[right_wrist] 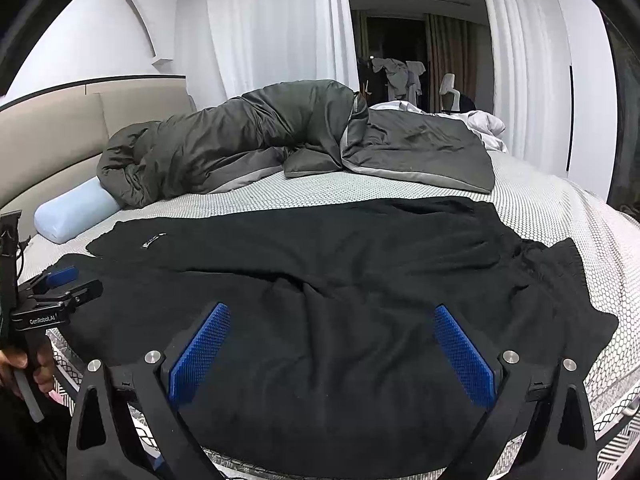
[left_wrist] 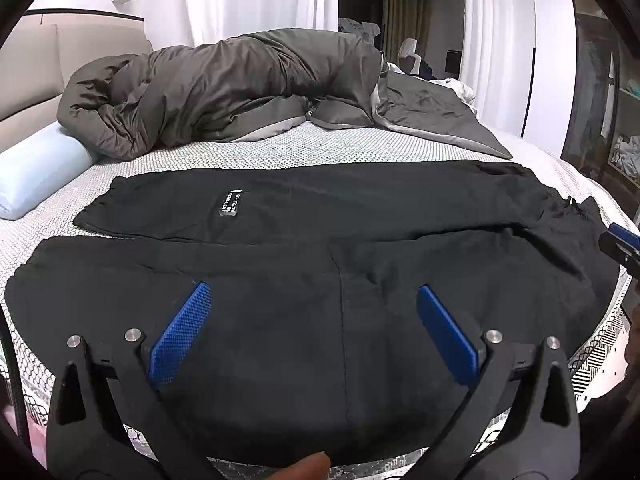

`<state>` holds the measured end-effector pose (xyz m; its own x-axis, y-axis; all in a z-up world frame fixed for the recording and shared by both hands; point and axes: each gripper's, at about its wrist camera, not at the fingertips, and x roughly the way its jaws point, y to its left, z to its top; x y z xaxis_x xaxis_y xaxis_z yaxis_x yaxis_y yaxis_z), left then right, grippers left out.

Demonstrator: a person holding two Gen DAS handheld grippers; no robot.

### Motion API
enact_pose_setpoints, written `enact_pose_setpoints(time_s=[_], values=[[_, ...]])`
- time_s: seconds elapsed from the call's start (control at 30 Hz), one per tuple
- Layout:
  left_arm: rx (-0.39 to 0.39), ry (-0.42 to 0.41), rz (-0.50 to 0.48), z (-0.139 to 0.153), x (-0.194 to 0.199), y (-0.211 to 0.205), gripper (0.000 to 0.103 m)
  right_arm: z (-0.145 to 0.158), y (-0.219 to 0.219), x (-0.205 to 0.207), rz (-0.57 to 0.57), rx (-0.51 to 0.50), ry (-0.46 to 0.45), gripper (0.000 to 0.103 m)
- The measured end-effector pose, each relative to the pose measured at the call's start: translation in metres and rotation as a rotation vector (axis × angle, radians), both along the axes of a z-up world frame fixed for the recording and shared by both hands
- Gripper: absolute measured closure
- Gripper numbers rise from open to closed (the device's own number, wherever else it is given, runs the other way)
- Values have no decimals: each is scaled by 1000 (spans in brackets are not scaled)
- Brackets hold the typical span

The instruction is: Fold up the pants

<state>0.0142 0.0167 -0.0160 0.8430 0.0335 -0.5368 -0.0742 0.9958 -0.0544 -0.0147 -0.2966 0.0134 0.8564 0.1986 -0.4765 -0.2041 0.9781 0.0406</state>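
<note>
Black pants (left_wrist: 304,240) lie spread flat across the near part of the bed, legs running left, waist end bunched at the right (right_wrist: 552,264). A small white label (left_wrist: 230,202) shows on the far leg. My left gripper (left_wrist: 314,308) hovers open over the near leg, blue pads (left_wrist: 180,336) wide apart with only cloth below them. My right gripper (right_wrist: 332,332) is open too, above the rumpled near part of the pants (right_wrist: 320,280). In the right wrist view the left gripper (right_wrist: 56,292) appears at the left edge, held by a hand.
A grey duvet (left_wrist: 224,92) is heaped along the far side of the bed. A pale blue bolster pillow (left_wrist: 36,176) lies at the far left by the beige headboard (left_wrist: 32,60). The honeycomb-patterned mattress (left_wrist: 280,148) shows between duvet and pants; its edge runs just below me.
</note>
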Motion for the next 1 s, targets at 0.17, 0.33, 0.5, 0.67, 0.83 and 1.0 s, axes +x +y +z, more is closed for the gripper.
enact_pose_setpoints(time_s=[0.17, 0.33, 0.5, 0.67, 0.83, 1.0], values=[[3, -4, 0, 0, 0, -1, 1, 1, 0, 1, 0, 2, -5, 0], [2, -4, -2, -1, 0, -1, 1, 0, -1, 1, -1, -1, -17, 0], [3, -6, -1, -1, -1, -3, 1, 1, -3, 1, -7, 6, -16, 0], [6, -4, 2, -1, 0, -3, 1, 0, -4, 2, -9, 3, -10, 0], [3, -3, 3, 0, -1, -3, 1, -1, -5, 4, -14, 12, 0, 0], [4, -3, 4, 0, 0, -3, 1, 0, -5, 3, -17, 8, -5, 0]])
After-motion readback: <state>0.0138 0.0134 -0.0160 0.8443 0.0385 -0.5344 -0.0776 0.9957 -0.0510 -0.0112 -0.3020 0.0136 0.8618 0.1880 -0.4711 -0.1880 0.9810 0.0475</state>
